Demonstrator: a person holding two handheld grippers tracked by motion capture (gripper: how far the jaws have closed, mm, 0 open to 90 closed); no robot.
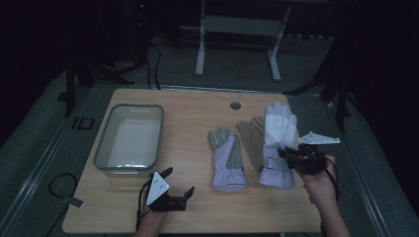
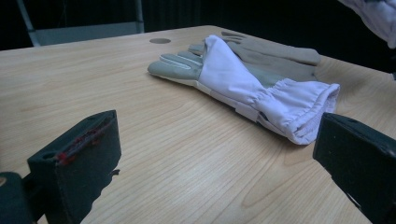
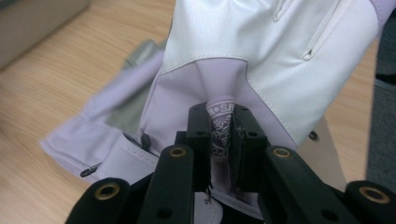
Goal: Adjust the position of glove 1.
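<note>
The right gripper [image 3: 219,135] pinches a fold of the white glove [image 1: 279,133] near its cuff, jaws drawn narrow on the fabric, and holds it near the table's [image 1: 197,118] right edge, partly over a tan glove [image 1: 251,136] lying flat. A second white glove [image 2: 243,79] lies palm down around the table's middle, cuff toward the near edge. The left gripper [image 1: 179,185] rests by the near edge with jaws wide and nothing between them. A grey bin [image 1: 101,148] sits toward the left edge.
</note>
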